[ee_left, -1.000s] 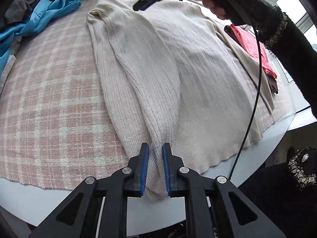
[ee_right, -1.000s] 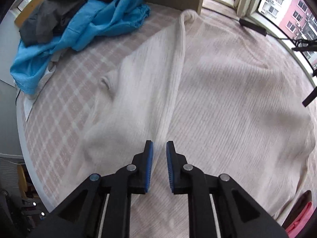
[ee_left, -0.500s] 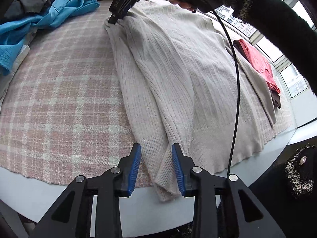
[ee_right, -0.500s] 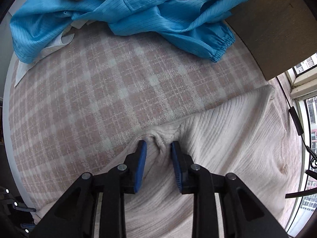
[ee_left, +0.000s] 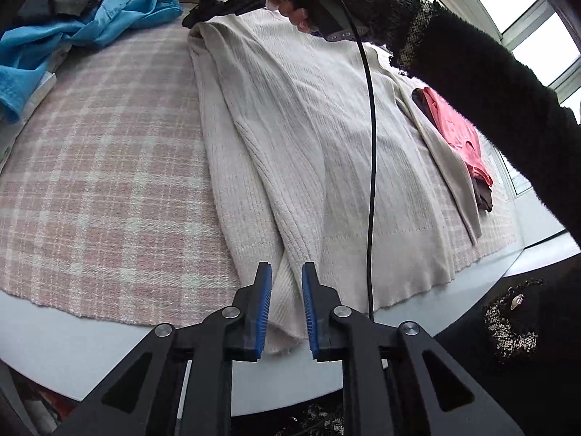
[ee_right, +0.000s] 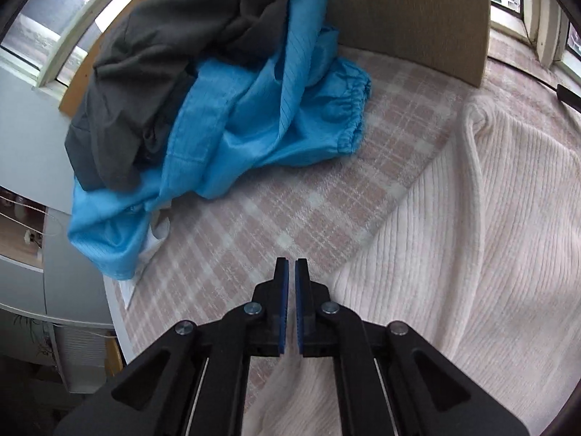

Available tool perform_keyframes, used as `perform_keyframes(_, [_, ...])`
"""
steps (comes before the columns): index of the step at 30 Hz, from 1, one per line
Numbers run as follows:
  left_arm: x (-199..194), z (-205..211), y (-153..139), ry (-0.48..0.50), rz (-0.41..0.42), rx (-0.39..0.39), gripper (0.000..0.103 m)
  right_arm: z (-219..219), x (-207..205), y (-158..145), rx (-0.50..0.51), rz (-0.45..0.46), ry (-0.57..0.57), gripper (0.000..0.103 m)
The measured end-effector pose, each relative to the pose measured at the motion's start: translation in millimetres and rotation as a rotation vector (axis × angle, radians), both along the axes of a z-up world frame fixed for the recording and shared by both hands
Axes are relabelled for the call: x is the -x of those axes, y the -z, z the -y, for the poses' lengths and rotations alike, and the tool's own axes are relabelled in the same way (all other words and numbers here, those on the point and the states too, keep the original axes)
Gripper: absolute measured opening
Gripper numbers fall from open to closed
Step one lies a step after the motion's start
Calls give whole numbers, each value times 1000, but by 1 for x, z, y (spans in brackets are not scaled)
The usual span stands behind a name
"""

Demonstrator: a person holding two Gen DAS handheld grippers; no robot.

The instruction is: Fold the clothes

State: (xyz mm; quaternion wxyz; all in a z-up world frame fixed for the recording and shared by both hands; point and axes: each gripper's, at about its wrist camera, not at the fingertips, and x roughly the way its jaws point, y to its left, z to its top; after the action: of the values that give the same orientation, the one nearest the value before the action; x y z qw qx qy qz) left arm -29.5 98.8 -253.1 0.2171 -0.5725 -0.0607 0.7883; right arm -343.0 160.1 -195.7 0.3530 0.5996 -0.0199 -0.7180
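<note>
1. In the left wrist view, the pink plaid cloth (ee_left: 109, 167) fills the left half of the frame, and one cream ribbed sweater (ee_left: 308, 138) runs from top centre down to bottom centre.
2. The left gripper (ee_left: 284, 305) sits at bottom centre, its jaws a moderate gap apart, with the sweater's folded-in sleeve end lying between the blue pads; whether the pads press the knit, I cannot tell.
3. At top centre the right gripper (ee_left: 192, 21) meets the sweater's far corner, held by one hand (ee_left: 294, 7) in a dark sleeve.
4. One pink-red garment (ee_left: 457, 127) lies at the right.
5. In the right wrist view, one blue garment (ee_right: 232, 138) and one dark grey garment (ee_right: 163, 47) are heaped upper left.
6. That gripper's jaws at lower centre are almost together, a thin slit left, nothing seen between them; the sweater covers the right half of the frame.
</note>
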Motion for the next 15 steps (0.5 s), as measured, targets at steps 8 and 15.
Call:
perform_keyframes(8, [12, 1, 13, 0, 65, -5, 9, -55, -80, -37, -34, -139, -99, 52])
perform_keyframes(15, [9, 50, -5, -121, 111, -241, 15, -94, -124, -37, 32, -97, -104, 52])
